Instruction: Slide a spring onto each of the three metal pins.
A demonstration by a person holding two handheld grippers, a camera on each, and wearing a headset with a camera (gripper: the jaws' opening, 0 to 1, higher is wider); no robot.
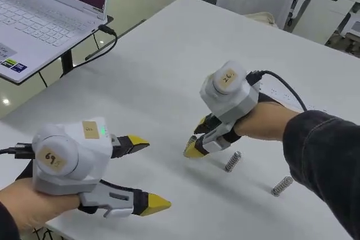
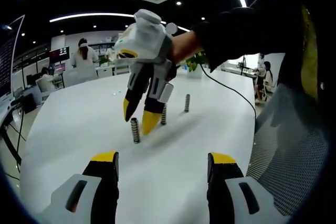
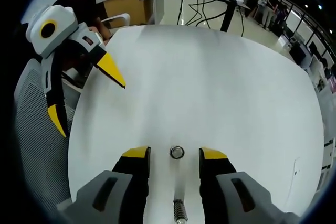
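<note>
Laptop (image 1: 39, 21), silver and open, is sitting at the far left, just off the edge of the white tabletop (image 1: 169, 66). Right of it, the left gripper (image 1: 147, 172) is being held above the tabletop, its yellow-tipped jaws spread wide with nothing between them. Further right, the right gripper (image 1: 191, 147) is pointing steeply down at the table. Its jaws are standing apart and straddling the top of the first coiled grey metal spring (image 3: 177, 152), with a clear gap on either side in the right gripper view. In the left gripper view that spring (image 2: 135, 129) is standing upright just below the yellow tips. Right of it in the head view, the second spring (image 1: 233, 161) and the third spring (image 1: 282, 185) are standing on the table, apart from each other. What is sitting inside the coils cannot be told.
</note>
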